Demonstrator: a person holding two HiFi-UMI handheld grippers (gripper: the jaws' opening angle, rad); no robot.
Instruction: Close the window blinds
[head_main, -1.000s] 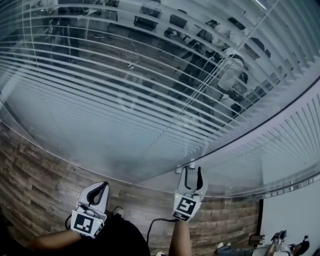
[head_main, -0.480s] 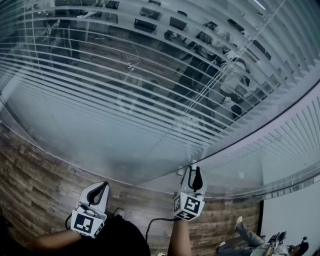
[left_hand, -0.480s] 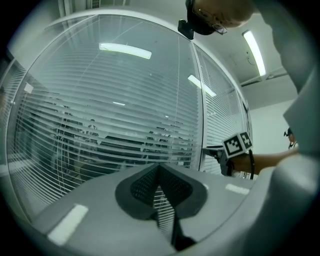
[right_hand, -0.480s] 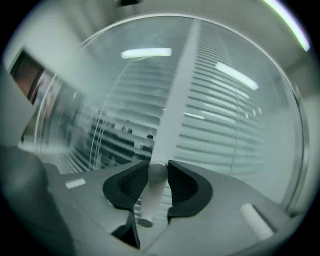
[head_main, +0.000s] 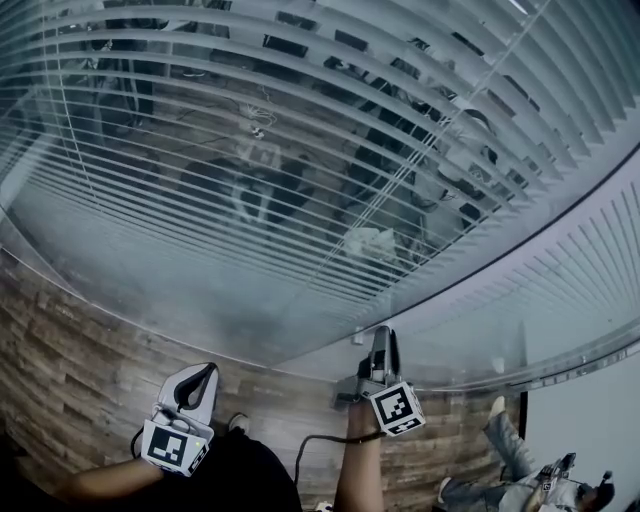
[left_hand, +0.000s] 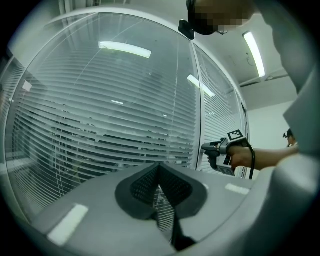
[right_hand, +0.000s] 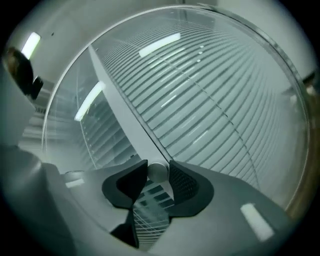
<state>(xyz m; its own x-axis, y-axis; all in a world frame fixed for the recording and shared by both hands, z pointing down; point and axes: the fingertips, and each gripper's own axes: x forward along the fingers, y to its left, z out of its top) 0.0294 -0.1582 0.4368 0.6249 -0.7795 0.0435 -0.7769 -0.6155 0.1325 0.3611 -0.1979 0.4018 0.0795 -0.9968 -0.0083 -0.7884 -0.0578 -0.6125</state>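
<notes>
Pinching a small round knob (right_hand: 157, 171) at the foot of the frame post (right_hand: 125, 107), the right gripper (head_main: 383, 335) points level at the glass wall, turned on edge. Its jaws have just come in from wide and eased back a touch, and they press the knob from both sides. The window blinds (head_main: 300, 150) hang behind the glass on both sides of the post. Left of the post the slats are tilted, with dark gaps between them, and right of it they look flatter and whiter. The glass pane (head_main: 150, 270) stands between both grippers and the slats. Left of the post and back from the glass, the left gripper (left_hand: 159, 169) is held level with its tips together on nothing. Wood-plank floor (head_main: 70, 340) runs below the post, and another person's legs (head_main: 490, 480) show to its right.
</notes>
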